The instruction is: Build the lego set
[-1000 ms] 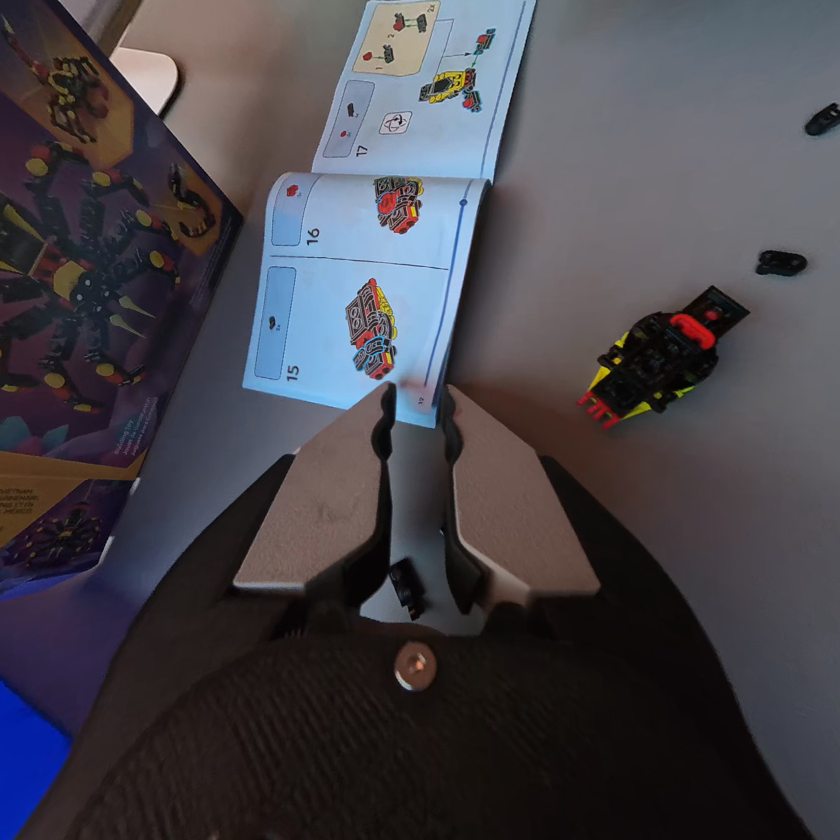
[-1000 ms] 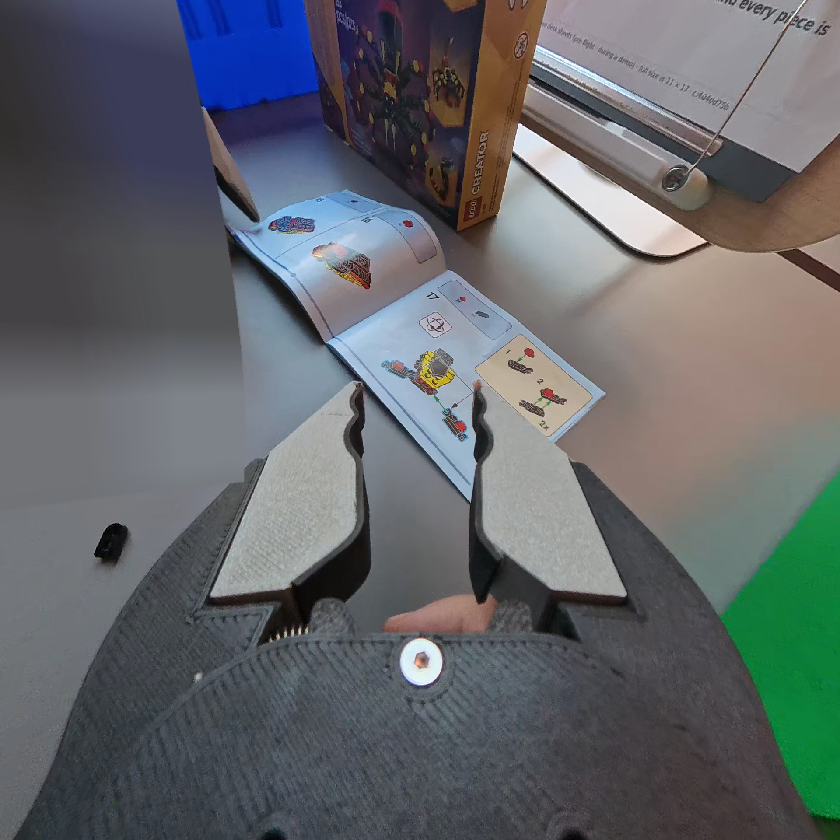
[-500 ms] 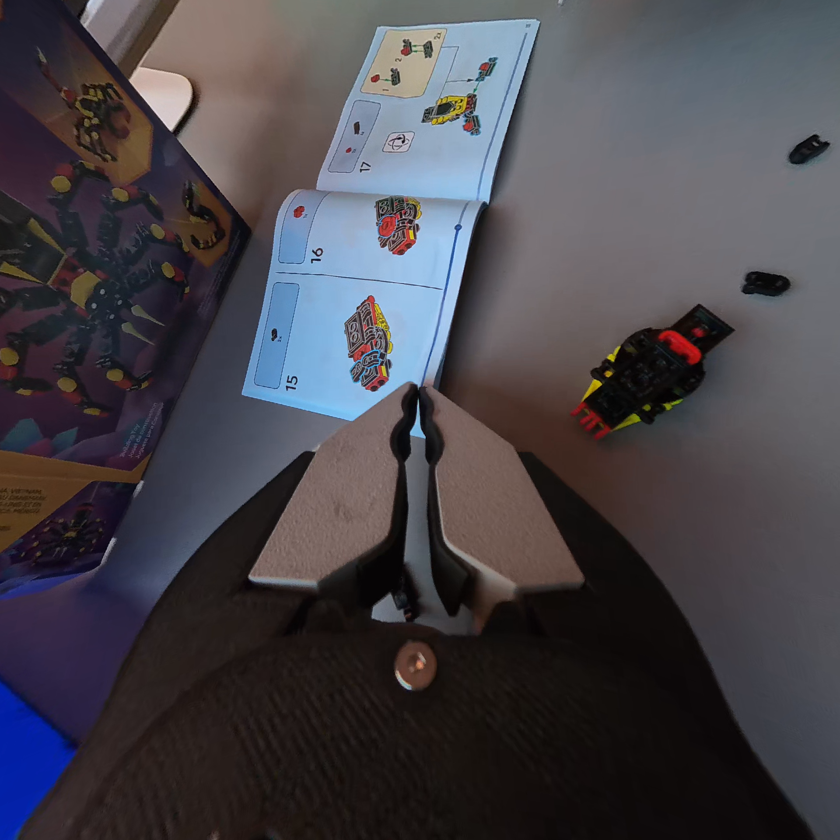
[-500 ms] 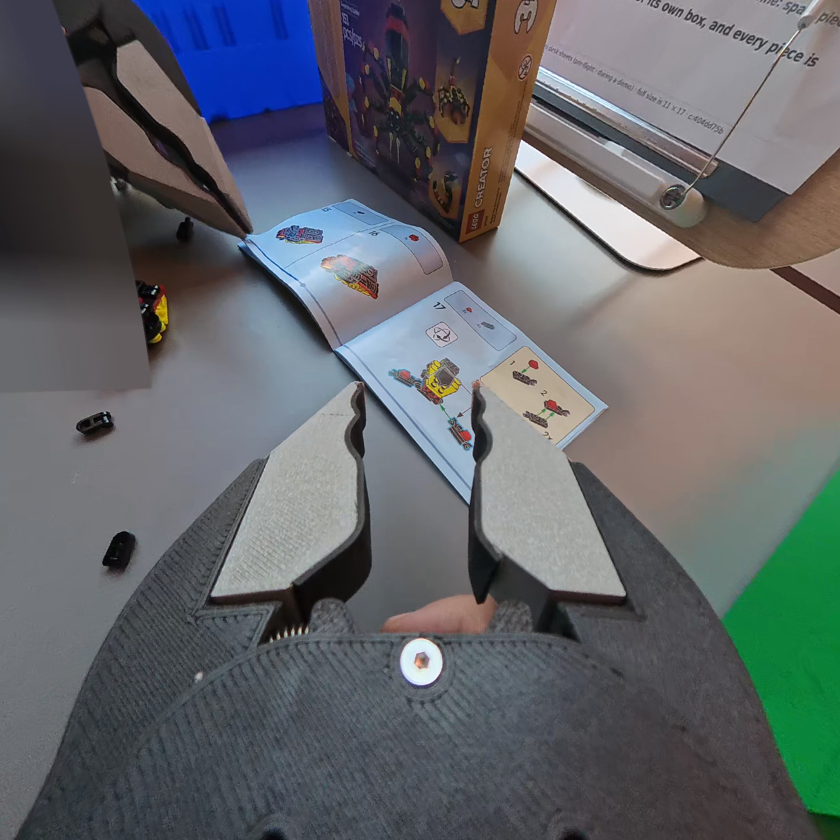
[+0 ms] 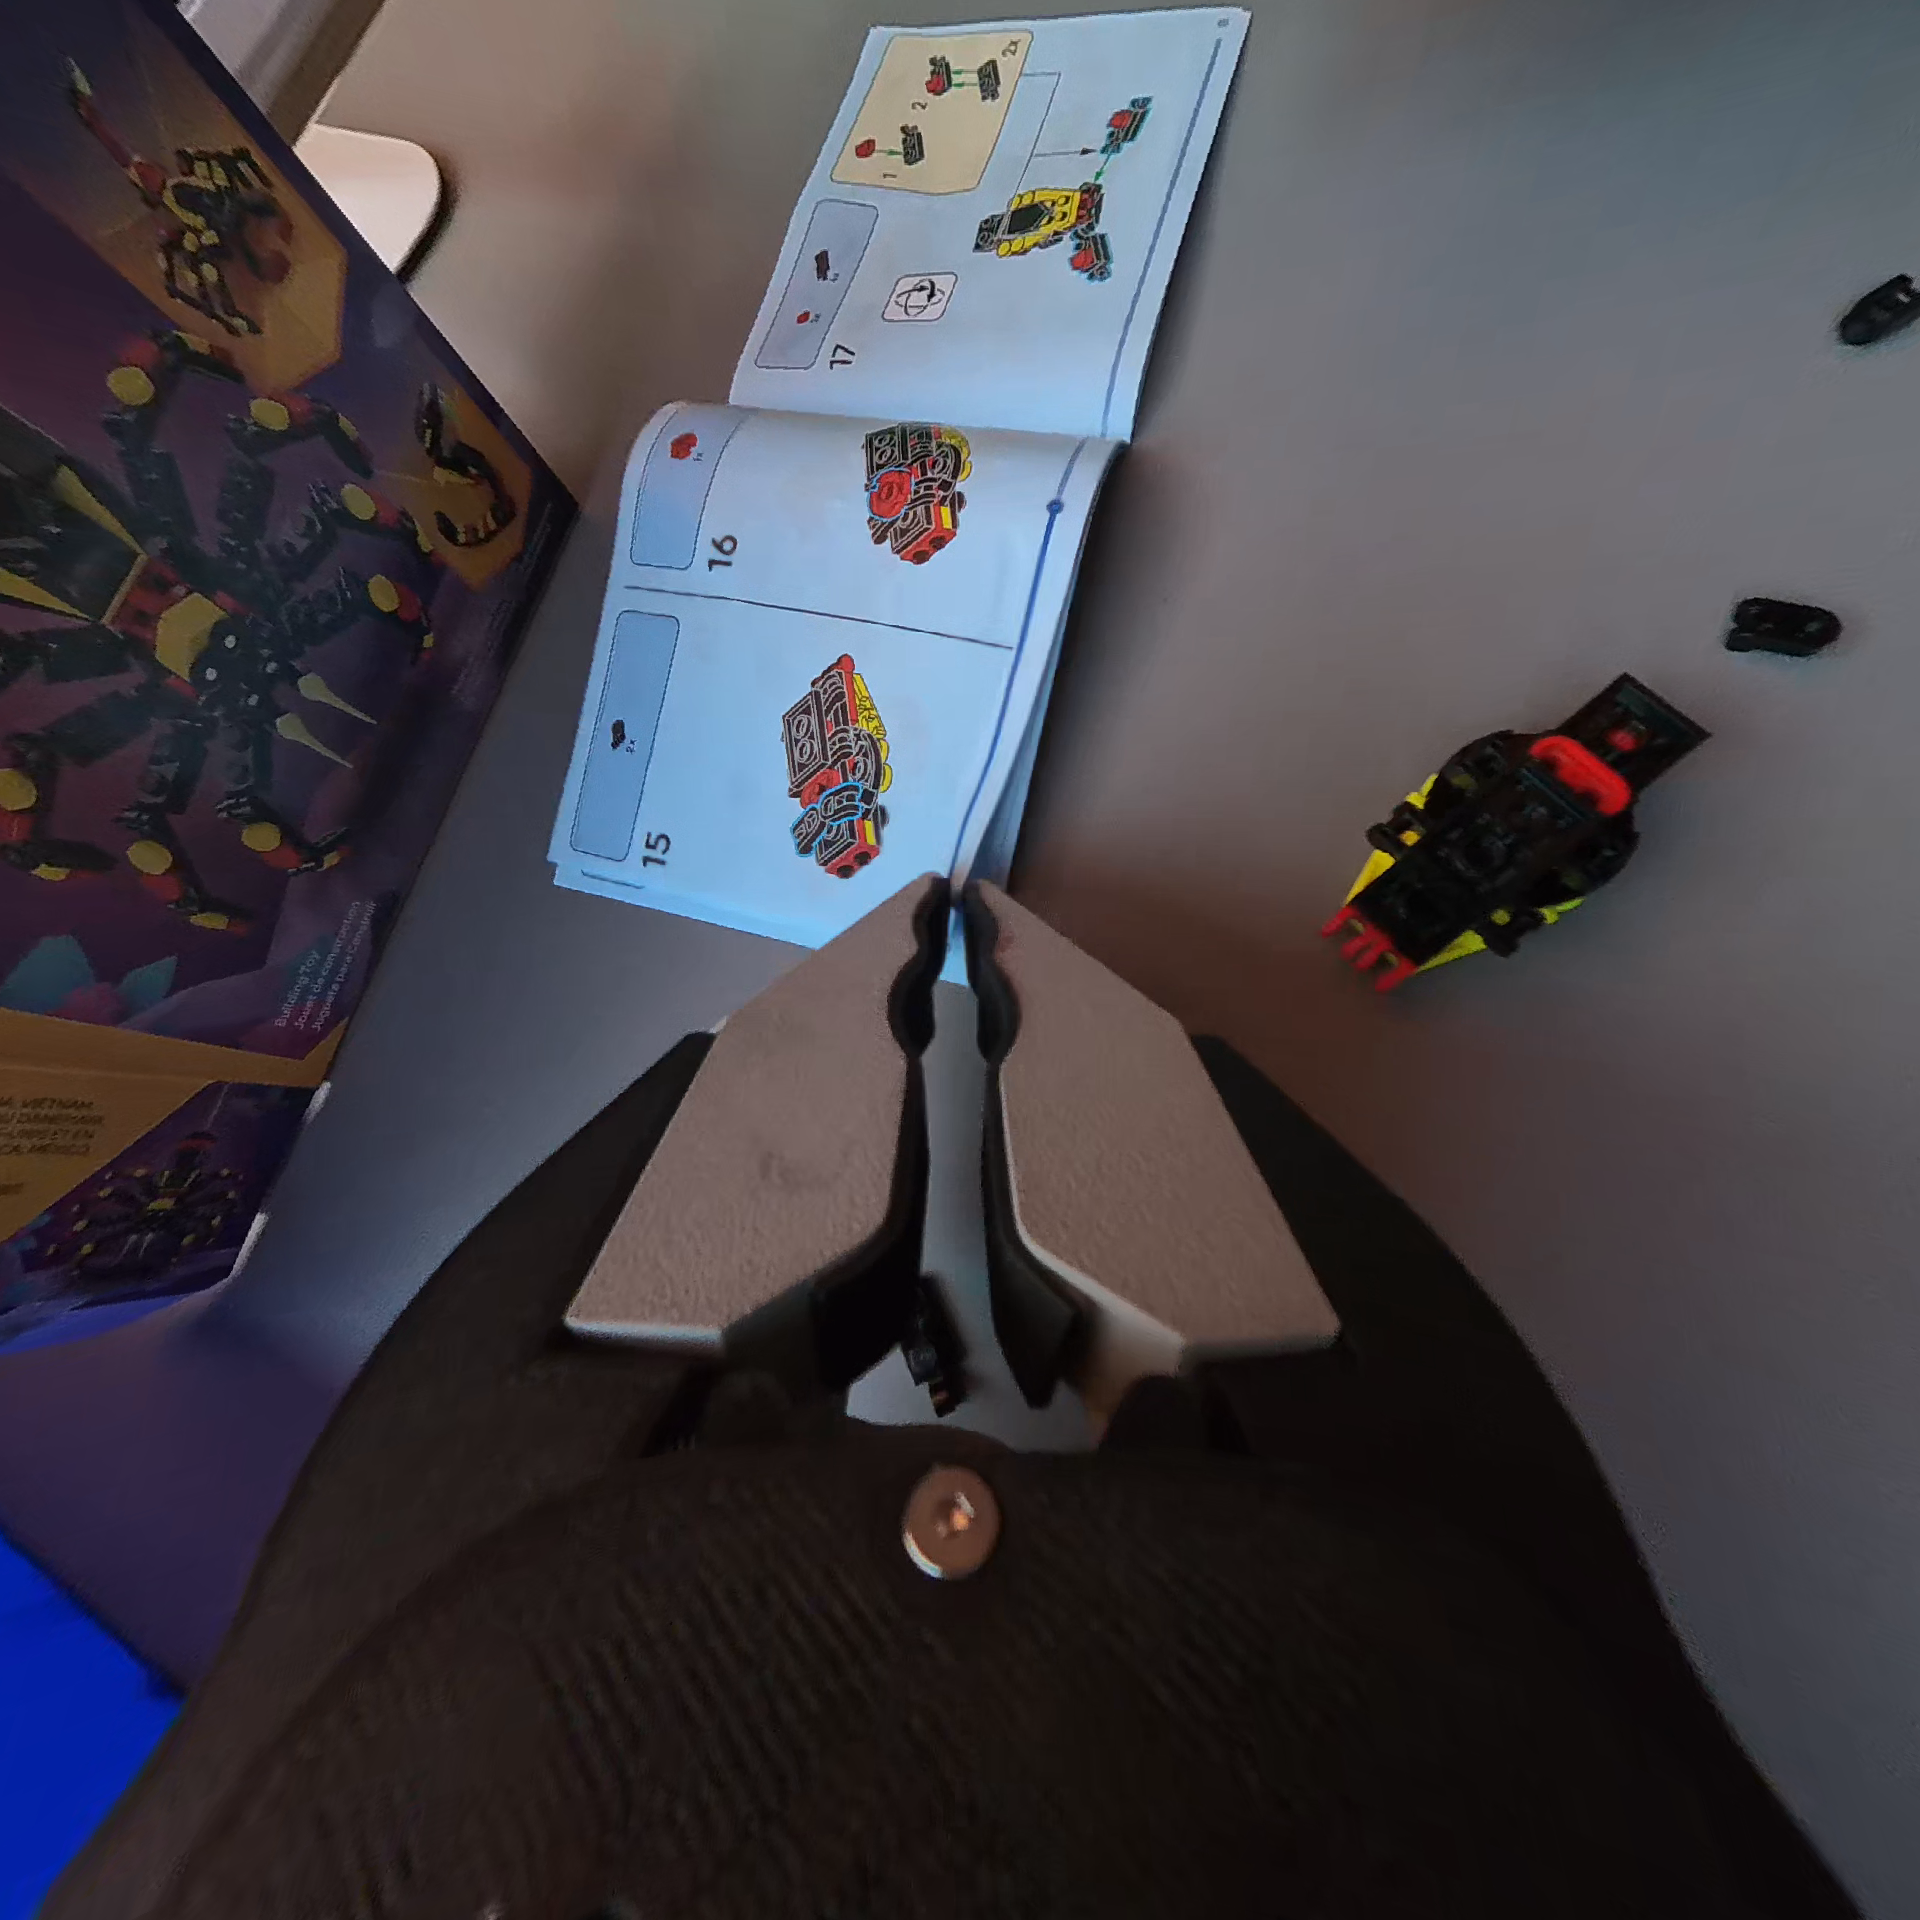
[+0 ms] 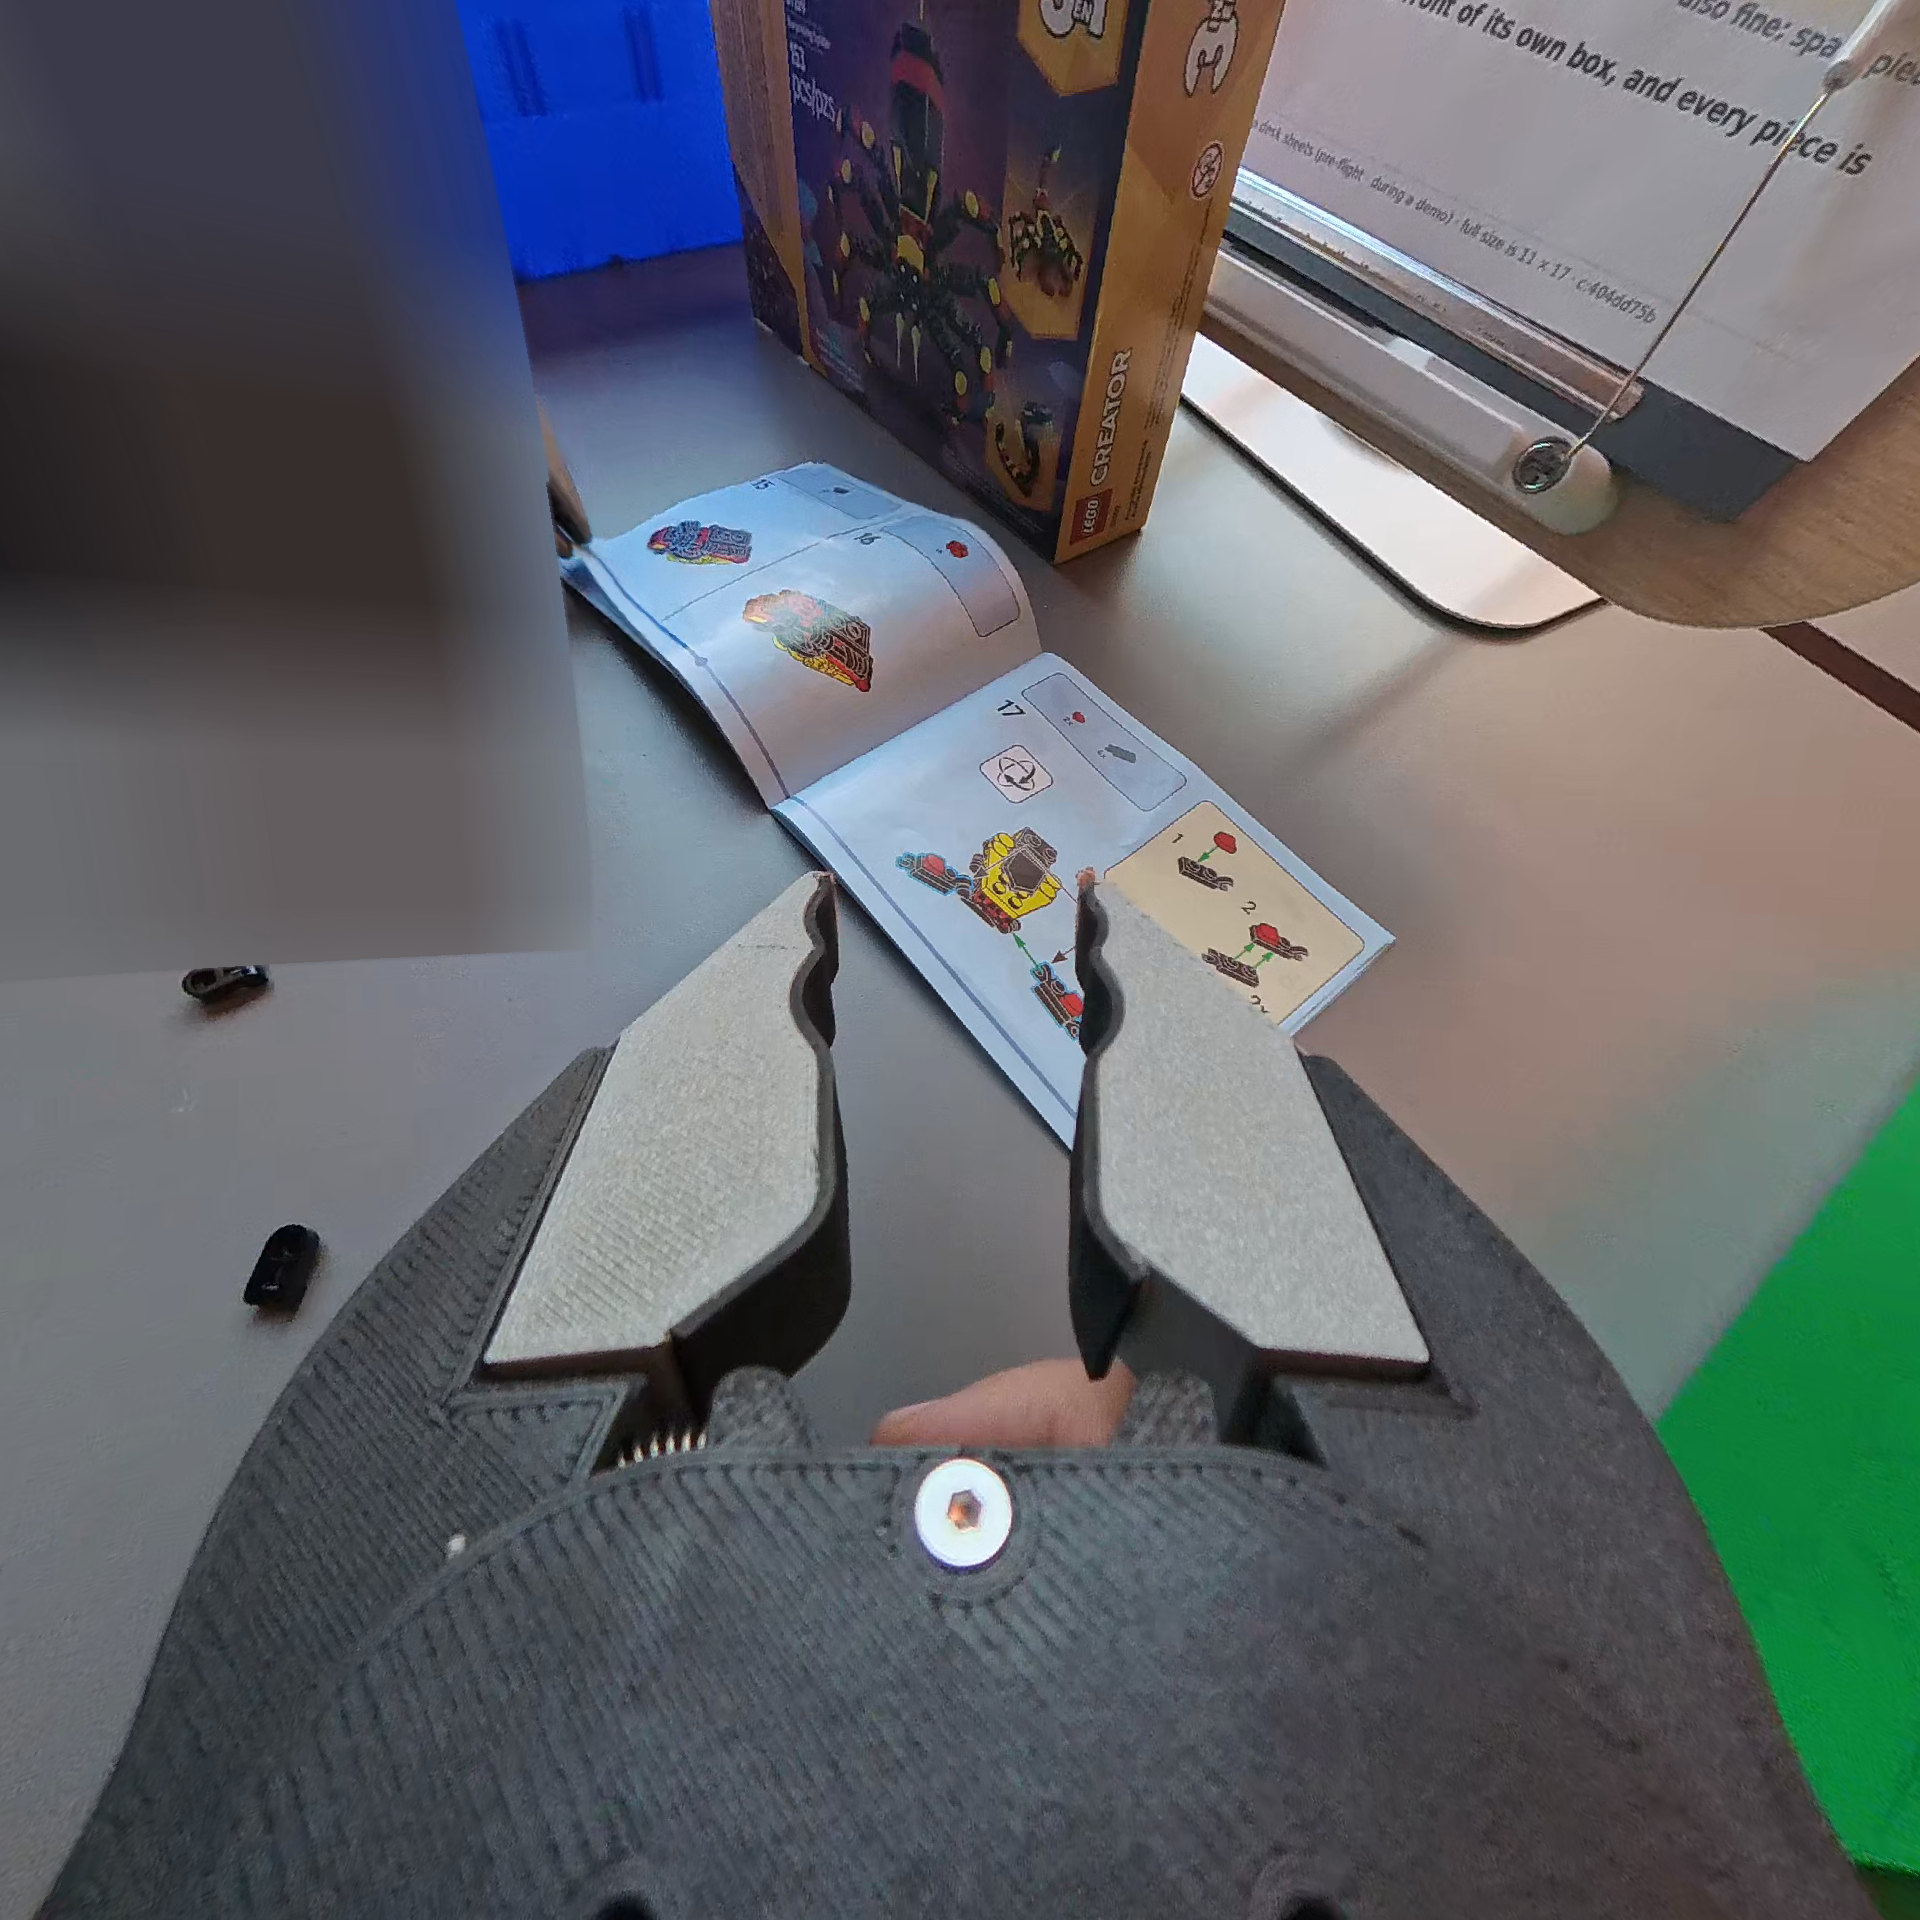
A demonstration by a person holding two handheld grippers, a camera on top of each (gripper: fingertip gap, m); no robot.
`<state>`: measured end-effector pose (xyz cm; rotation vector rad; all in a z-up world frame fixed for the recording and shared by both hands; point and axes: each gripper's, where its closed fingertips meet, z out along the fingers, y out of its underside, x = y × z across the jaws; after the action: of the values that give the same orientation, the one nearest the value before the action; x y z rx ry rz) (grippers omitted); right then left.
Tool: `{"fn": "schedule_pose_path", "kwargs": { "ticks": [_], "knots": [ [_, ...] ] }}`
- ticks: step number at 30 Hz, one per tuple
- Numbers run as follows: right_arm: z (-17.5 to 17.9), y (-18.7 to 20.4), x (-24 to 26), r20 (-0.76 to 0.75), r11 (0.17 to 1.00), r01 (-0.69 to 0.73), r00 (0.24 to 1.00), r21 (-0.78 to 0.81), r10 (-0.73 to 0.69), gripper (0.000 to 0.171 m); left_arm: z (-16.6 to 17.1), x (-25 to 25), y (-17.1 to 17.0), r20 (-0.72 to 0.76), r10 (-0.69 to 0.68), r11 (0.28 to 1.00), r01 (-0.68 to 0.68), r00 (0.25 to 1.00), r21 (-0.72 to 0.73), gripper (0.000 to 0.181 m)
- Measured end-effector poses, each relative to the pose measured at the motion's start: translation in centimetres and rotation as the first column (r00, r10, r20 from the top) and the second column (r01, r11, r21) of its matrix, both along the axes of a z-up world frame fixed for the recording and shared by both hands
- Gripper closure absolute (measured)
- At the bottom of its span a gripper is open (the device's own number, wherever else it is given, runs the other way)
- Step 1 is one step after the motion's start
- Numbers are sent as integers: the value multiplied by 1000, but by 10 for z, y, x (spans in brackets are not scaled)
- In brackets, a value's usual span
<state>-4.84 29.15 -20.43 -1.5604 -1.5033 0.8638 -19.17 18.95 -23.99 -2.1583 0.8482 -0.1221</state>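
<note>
The left gripper (image 5: 954, 902) has its jaws nearly closed, tips almost touching, at the near corner of the instruction booklet (image 5: 831, 665). Whether a page edge is pinched cannot be told. The right gripper (image 6: 954, 904) has its jaws apart and holds nothing; it hovers over the booklet's flat outer page.

Step in hand, as judged: handling or consulting the booklet before the next brick is fitted. To do it well, pinch one leaf only, at its outer corner, and lift along the arc of the spine so the curled pages do not crease. Use the free right gripper to steady the flat page.

The partly built model (image 5: 1507, 831), black, yellow and red, lies on the tabletop (image 5: 1455, 416) right of the booklet, apart from it. Two small black pieces (image 5: 1782, 627) (image 5: 1875, 312) lie loose beyond it.

The set's box (image 6: 987, 260) stands upright at the booklet's far side. Its contents are not visible.
</note>
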Motion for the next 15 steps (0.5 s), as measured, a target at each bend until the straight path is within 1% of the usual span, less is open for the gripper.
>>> {"fn": "schedule_pose_path", "kwargs": {
  "ticks": [1, 8, 15],
  "knots": [
    [0, 0, 0, 0, 1000, 0, 1000, -1, 0, 128, 0, 0, 0, 0, 0, 1000, 0, 1000, 3, 181],
    [-2, 0, 0, 7, 1000, -3, 1000, -3, 3, 128, 5, 1, 0, 26, -1, 1000, 0, 1000, 11, 181],
    [-3, -2, -1, 9, 1000, -6, 1000, 0, 6, 129, 8, -1, 3, 4, 7, 999, -7, 1000, 40, 181]
  ]
}}
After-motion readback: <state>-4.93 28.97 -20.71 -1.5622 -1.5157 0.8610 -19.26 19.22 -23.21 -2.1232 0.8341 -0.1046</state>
